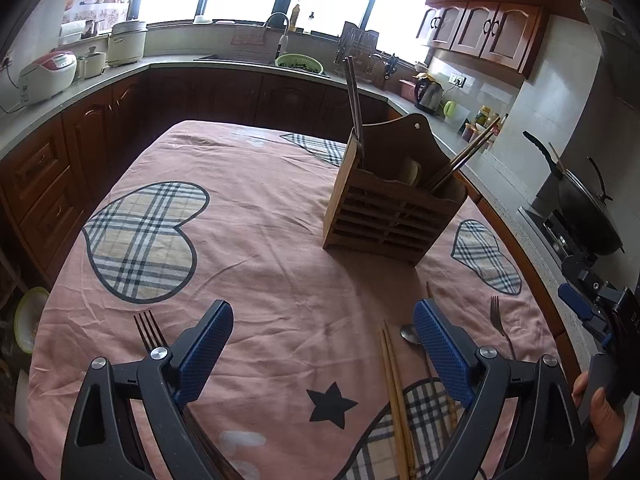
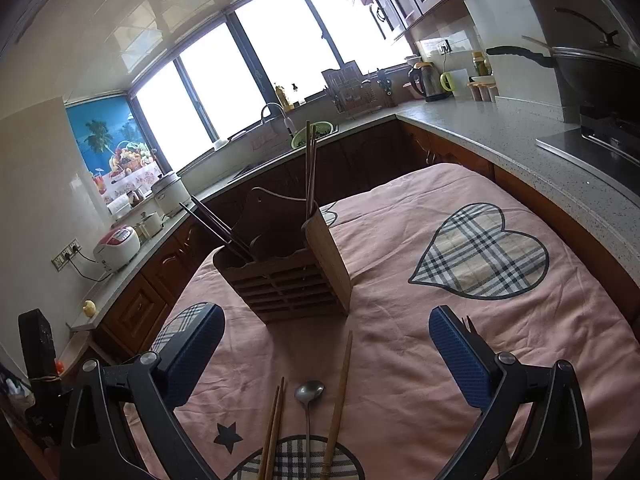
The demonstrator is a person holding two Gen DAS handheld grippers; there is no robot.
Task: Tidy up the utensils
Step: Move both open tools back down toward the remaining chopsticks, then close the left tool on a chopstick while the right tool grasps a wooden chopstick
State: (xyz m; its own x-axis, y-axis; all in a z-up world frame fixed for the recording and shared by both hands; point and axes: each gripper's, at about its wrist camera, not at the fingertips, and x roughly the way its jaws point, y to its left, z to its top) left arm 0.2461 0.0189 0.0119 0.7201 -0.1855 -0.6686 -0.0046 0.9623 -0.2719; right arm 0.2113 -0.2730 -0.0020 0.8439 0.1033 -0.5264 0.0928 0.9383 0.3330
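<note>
A wooden slatted utensil holder [image 1: 390, 204] stands on the pink tablecloth [image 1: 260, 240], with dark chopsticks [image 1: 354, 104] in it; it also shows in the right wrist view [image 2: 288, 272]. My left gripper [image 1: 323, 354] is open and empty above the cloth. A dark fork [image 1: 146, 330] lies by its left finger. Light chopsticks [image 1: 394, 392], a metal spoon [image 1: 410, 334] and a second fork [image 1: 500, 324] lie near its right finger. My right gripper [image 2: 326, 354] is open and empty above chopsticks [image 2: 274, 428], a spoon [image 2: 309, 394] and a wooden stick [image 2: 340, 396].
Kitchen counters [image 2: 500, 132] wrap around the table. A wok [image 1: 584, 208] sits on the stove at right. A rice cooker [image 1: 46, 74] stands on the left counter, a kettle [image 1: 428, 94] on the far right one. The right gripper [image 1: 596, 308] shows at the left view's right edge.
</note>
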